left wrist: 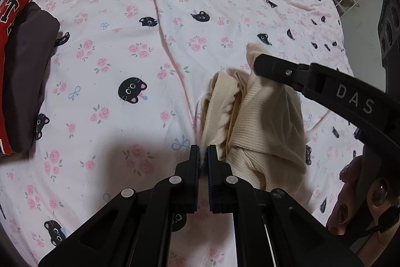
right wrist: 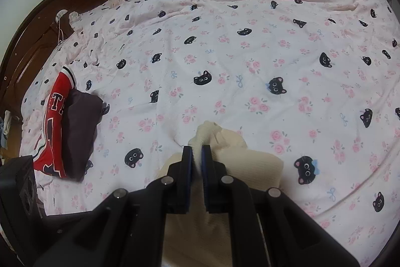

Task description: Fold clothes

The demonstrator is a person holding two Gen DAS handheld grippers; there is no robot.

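A cream ribbed knit garment [left wrist: 265, 116] hangs bunched above the pink cat-print bedsheet [left wrist: 125, 54]. My right gripper [left wrist: 255, 61] reaches in from the right and holds its upper corner; in the right wrist view that gripper [right wrist: 197, 150] is shut on a fold of the cream garment [right wrist: 260, 167]. My left gripper [left wrist: 203, 150] is at the garment's lower left edge with its jaws shut, and the cloth edge runs down into its tips. Most of the garment is hidden behind the grippers.
A folded red jersey [right wrist: 53, 121] and a folded dark garment [right wrist: 82, 126] lie together at the left of the bed. A dark wooden headboard [right wrist: 30, 41] stands beyond them. A person's hand [left wrist: 362, 204] holds the right gripper's handle. Bedsheet [right wrist: 250, 54] stretches ahead.
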